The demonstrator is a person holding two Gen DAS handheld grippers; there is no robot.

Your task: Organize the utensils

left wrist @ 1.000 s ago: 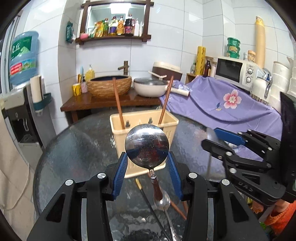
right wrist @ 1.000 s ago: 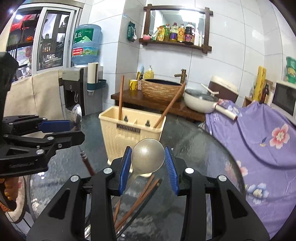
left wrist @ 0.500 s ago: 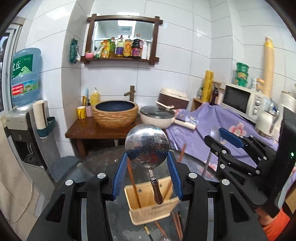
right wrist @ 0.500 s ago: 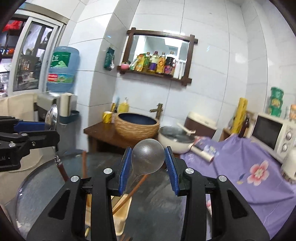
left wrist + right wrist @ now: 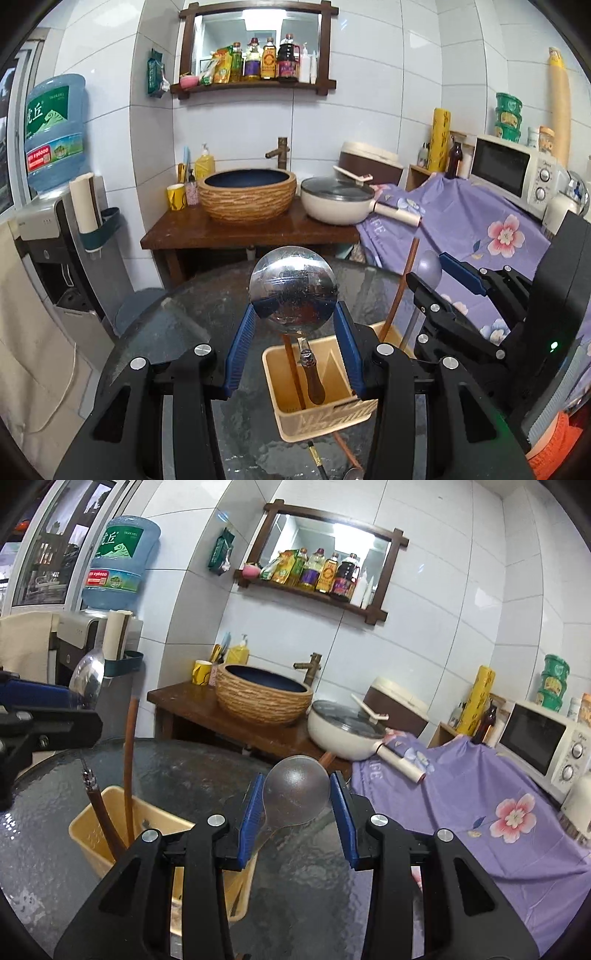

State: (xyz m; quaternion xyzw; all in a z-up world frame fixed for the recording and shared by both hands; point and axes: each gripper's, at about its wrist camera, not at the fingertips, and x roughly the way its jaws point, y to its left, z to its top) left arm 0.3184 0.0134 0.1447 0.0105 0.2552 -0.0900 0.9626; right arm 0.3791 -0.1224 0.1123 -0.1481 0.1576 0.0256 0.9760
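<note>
Between the left tongs [image 5: 293, 345] a glossy, mirror-bright metal ladle [image 5: 293, 293] with a wooden handle; between the right tongs [image 5: 297, 819] a matt grey spoon [image 5: 297, 795]. Below them, a cream plastic caddy [image 5: 325, 415] on the pebbled glass tabletop [image 5: 177, 332].

Below your left gripper [image 5: 293, 341] the utensil holder [image 5: 317, 413] stands on the glass table [image 5: 177, 332], a chopstick [image 5: 293, 373] upright in it. Your right gripper [image 5: 297, 814] sits to its right. Ahead, beyond the table, stands the basin [image 5: 246, 195].
</note>
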